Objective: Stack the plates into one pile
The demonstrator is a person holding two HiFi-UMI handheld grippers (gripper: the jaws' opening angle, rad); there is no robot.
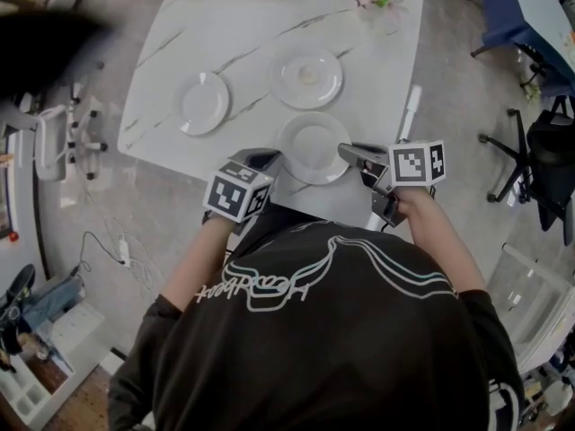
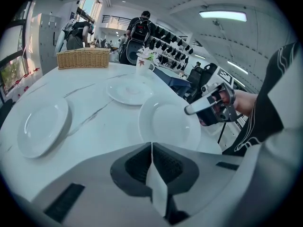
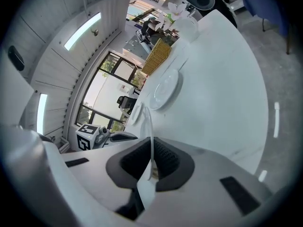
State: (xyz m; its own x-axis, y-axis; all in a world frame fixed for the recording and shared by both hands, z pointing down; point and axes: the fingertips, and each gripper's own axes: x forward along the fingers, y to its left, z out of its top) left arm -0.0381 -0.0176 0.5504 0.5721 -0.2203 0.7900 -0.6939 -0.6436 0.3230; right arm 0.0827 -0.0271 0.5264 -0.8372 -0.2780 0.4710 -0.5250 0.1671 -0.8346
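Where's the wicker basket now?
The wicker basket sits at the far edge of the table in the left gripper view, upper left, beyond the farthest plate and left of the flower cup.

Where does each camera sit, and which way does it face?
Head view: on the person's head, facing steeply down at the near plate; shoulders, left gripper, right gripper show.
Left gripper view: rides that gripper, facing across the table; own shut jaws, right hand show.
Right gripper view: rides that gripper, rolled sideways; jaws grip the plate's rim.
All share that plate.
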